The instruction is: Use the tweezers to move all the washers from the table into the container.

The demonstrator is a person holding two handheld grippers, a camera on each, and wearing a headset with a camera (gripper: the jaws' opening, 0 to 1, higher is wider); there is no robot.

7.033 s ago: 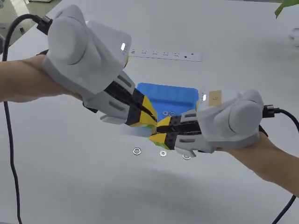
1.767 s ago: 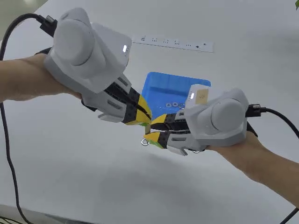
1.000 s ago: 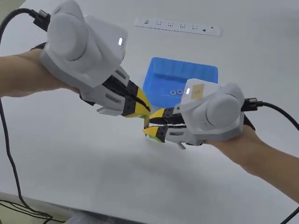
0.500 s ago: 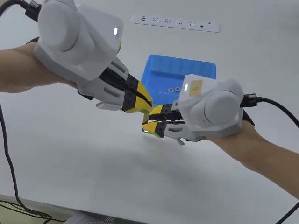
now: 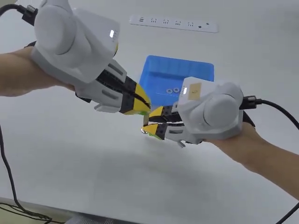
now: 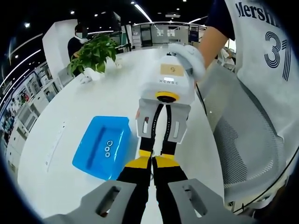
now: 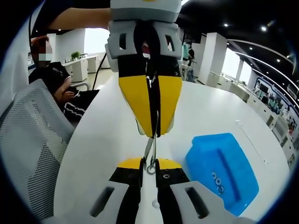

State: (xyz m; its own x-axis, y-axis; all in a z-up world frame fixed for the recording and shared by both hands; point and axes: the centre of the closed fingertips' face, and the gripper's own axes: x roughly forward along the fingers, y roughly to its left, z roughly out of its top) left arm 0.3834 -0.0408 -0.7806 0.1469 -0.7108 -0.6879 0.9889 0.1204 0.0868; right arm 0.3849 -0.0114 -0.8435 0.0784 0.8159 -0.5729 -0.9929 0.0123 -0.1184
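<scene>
Washer [image 7: 150, 169] sits at the very tip of the tweezers [image 7: 152, 140], in the narrow gap between the jaw tips of the right gripper [image 5: 150, 127]; whether it has cleared the worktop [image 5: 70, 154] I cannot tell. The tweezers are thin and springy, which probably explains the two-handed hold. The left gripper [image 5: 142, 105] is clenched on their upper end and carries them, pointing down. The right gripper meets it tip to tip, its jaws drawn almost together on the legs near the point, apparently to keep them squeezed on the ring. Another washer [image 7: 155, 203] lies on the worktop just under the right gripper's jaws, waiting its turn. The blue container [image 5: 180, 74] stands just beyond the two grippers, near enough for a short carry, and three washers [image 6: 108, 148] already lie in a row on its floor. A white power strip [image 5: 174, 22] lies well beyond it.
</scene>
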